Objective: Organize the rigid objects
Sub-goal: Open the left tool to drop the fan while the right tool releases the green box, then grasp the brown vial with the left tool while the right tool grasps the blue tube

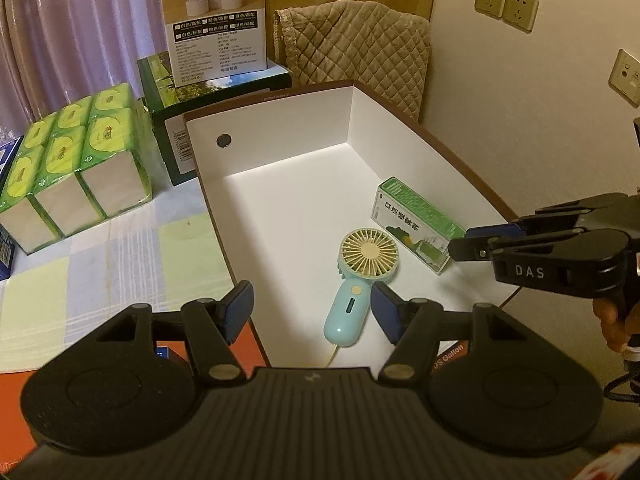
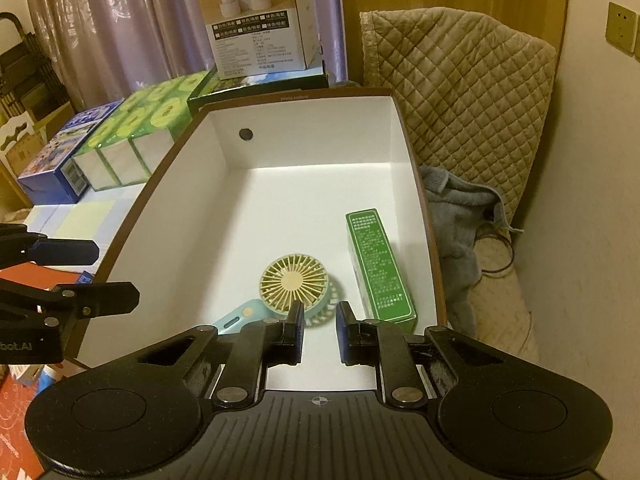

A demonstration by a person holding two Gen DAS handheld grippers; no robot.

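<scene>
A white box with a brown rim [image 1: 280, 96] [image 2: 304, 98] stands open in front of both grippers. Inside it lie a hand fan [image 1: 368, 256] [image 2: 294, 280], with a yellow head and a pale blue handle, and beside it a long green carton [image 1: 416, 224] [image 2: 380, 268]. My left gripper [image 1: 310, 296] [image 2: 114, 276] hangs open over the box's near left edge, holding nothing. Over the near end of the box is my right gripper [image 2: 318, 312] [image 1: 460, 246], just above the fan's head. Its jaws are drawn almost together, leaving a narrow gap with nothing in it.
A green tissue pack [image 1: 72, 160], a dark green carton [image 1: 192, 92] with a humidifier box [image 1: 216, 20] on top, and a blue box [image 2: 64, 156] stand to the left on a checked cloth. A quilted chair cover [image 2: 460, 80] and a grey towel [image 2: 460, 208] are on the right.
</scene>
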